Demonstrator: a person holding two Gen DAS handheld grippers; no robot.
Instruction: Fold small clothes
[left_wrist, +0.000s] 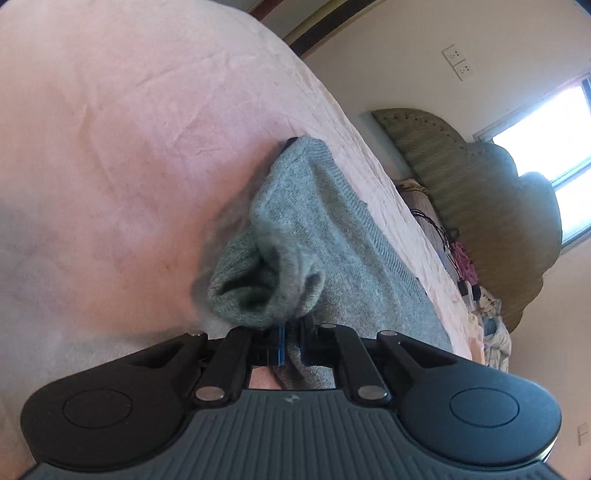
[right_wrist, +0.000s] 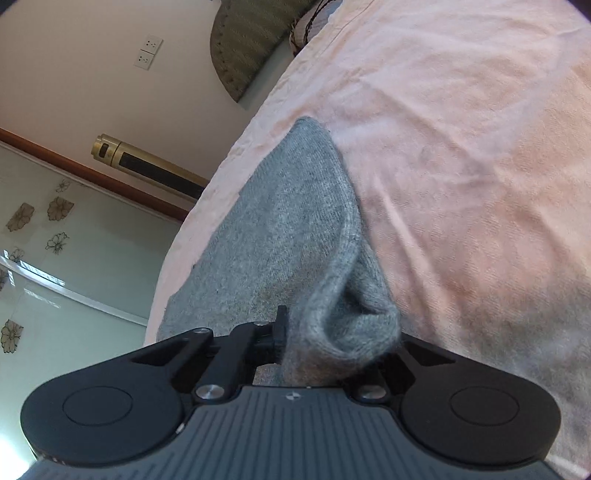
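One grey knitted woollen garment (left_wrist: 325, 236) lies on the pink, creased bed sheet (left_wrist: 129, 129), near the sheet's edge, and each near corner of it is gathered up off the sheet. The left gripper (left_wrist: 291, 341) has its fingers narrowed onto a bunched fold of the knit, and the right gripper (right_wrist: 314, 343) likewise pinches a thick roll of the same garment, its far finger hidden under the wool. Judging by this, the fold is being carried over; to do it well, both corners should travel together at one height, keeping the edge between them taut, then be laid square on the garment's far hem before letting go. Count: one garment, two grippers, one sheet. Beyond the garment stand one olive padded headboard (left_wrist: 480, 199) and one white double wall socket (left_wrist: 458, 62).
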